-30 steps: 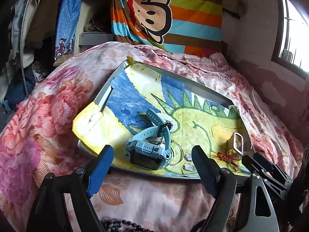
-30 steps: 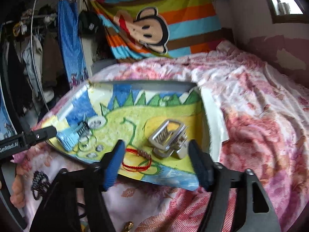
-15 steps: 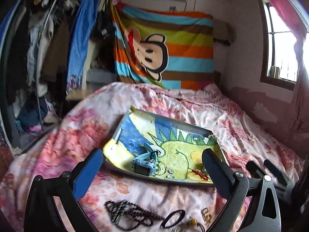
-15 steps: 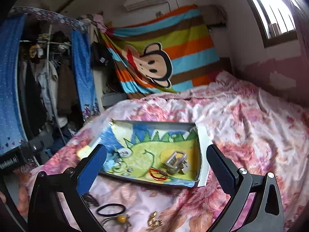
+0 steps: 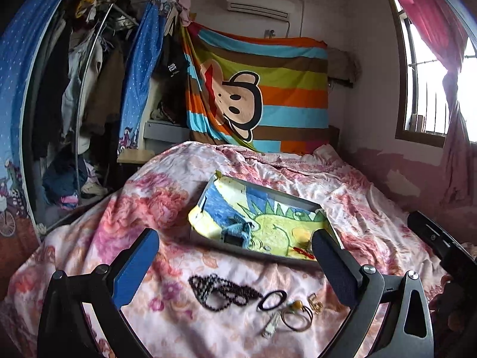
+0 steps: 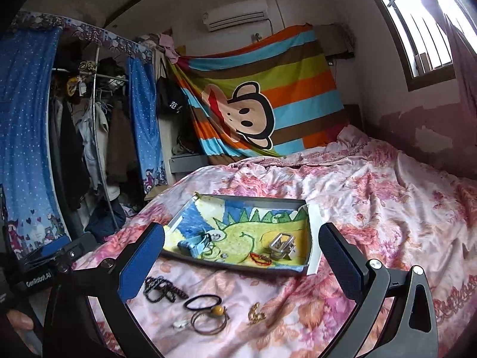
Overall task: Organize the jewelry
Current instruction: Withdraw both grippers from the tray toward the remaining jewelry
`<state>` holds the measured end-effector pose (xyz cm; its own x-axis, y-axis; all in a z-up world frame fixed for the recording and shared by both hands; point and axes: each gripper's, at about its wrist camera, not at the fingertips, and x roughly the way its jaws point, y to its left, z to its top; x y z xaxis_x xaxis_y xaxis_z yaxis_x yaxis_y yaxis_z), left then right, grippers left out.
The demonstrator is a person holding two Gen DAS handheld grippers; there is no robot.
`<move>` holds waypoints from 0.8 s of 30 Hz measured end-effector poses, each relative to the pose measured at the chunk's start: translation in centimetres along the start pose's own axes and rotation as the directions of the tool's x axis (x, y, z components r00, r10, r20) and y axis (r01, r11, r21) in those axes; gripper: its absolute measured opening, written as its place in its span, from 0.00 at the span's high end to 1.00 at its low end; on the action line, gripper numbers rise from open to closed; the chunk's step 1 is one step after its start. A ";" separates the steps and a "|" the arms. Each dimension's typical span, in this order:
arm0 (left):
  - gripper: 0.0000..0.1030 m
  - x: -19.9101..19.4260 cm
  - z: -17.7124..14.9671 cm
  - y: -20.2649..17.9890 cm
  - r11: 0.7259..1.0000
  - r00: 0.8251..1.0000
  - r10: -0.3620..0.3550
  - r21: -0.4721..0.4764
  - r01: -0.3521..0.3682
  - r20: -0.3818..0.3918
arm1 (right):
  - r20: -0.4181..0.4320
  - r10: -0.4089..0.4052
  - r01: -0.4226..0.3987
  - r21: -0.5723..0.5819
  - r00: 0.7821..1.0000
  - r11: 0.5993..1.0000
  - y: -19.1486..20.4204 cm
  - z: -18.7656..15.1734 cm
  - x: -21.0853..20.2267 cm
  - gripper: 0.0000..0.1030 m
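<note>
A grey tray (image 6: 238, 198) lined with a dinosaur drawing lies on the floral bedspread; it also shows in the left wrist view (image 5: 268, 192). In it lie a light-blue watch (image 6: 193, 244), a red string bracelet (image 6: 261, 259) and a silver metal watch band (image 6: 281, 246). In front of the tray on the bedspread lie a black bead necklace (image 6: 161, 289), a black hair tie (image 6: 202, 302), a thin bangle with an amber bead (image 6: 210, 319), a small silver piece (image 6: 179, 324) and a gold chain (image 6: 256, 314). My left gripper (image 5: 235, 265) and right gripper (image 6: 241, 264) are both open, empty, held back above the loose pieces.
A striped monkey-print blanket (image 6: 262, 95) hangs on the back wall. A clothes rack with blue curtains (image 6: 86, 125) stands left of the bed. A window (image 5: 432, 89) is on the right wall. The left gripper's body (image 6: 35, 268) shows at the right wrist view's left edge.
Both grippers have pulled back and up from the tray, and their jaws have opened wider. The loose jewelry in front of the tray has come into view.
</note>
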<state>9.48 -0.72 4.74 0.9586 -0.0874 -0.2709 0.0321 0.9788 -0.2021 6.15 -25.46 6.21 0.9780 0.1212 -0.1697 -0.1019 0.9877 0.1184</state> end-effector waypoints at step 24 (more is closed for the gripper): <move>0.00 -2.2 -5.3 2.7 0.996 0.967 0.064 0.076 -0.047 -0.246 | -0.352 -0.033 -0.008 -0.113 0.936 0.994 -0.4 -7.5 -1.3 0.01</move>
<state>5.94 1.14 -0.24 0.8598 -0.0675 -0.5062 0.0088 0.9930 -0.1174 3.54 -25.25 -0.99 0.8544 0.1155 -0.5066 -0.1292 0.9916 0.0081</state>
